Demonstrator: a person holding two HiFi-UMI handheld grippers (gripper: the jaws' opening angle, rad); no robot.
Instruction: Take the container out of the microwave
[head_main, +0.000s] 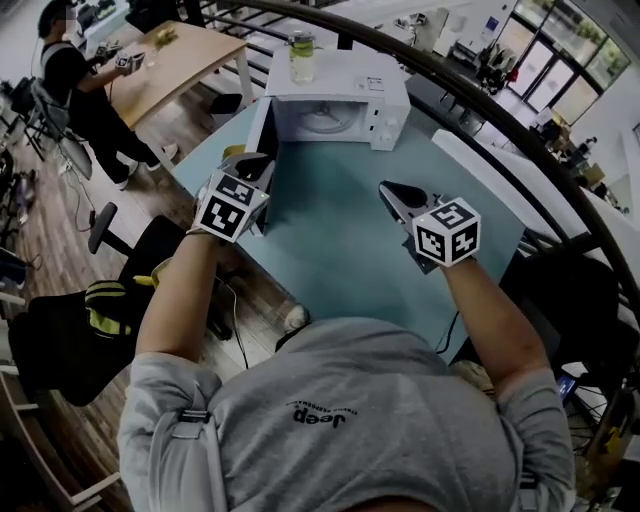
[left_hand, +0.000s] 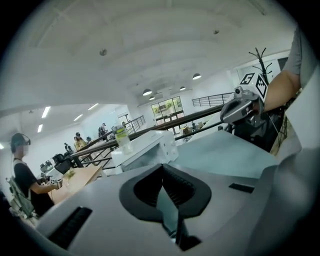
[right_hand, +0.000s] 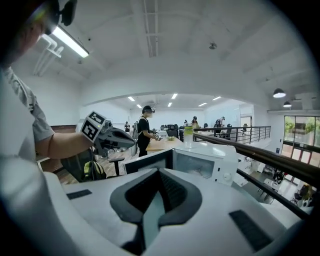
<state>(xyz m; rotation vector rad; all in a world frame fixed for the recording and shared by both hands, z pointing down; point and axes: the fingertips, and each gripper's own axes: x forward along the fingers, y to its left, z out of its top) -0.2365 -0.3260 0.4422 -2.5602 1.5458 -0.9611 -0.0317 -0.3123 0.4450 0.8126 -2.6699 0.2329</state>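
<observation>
Container (head_main: 301, 55) stands on top of microwave (head_main: 340, 105), door (head_main: 262, 125) open, at far edge of tabletop (head_main: 330, 250). L gripper (head_main: 255, 165) & R gripper (head_main: 392, 190) hover over tabletop, apart; both jaws closed together, nothing held.

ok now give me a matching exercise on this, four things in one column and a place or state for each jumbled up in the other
Things
1. microwave door
2. jar
3. left claw
4. wooden table

Place or state
a. shut, with nothing in it
b. on top of the microwave
c. swung open
d. has a person standing at it

Pairs: 1-c, 2-b, 3-a, 4-d
</observation>
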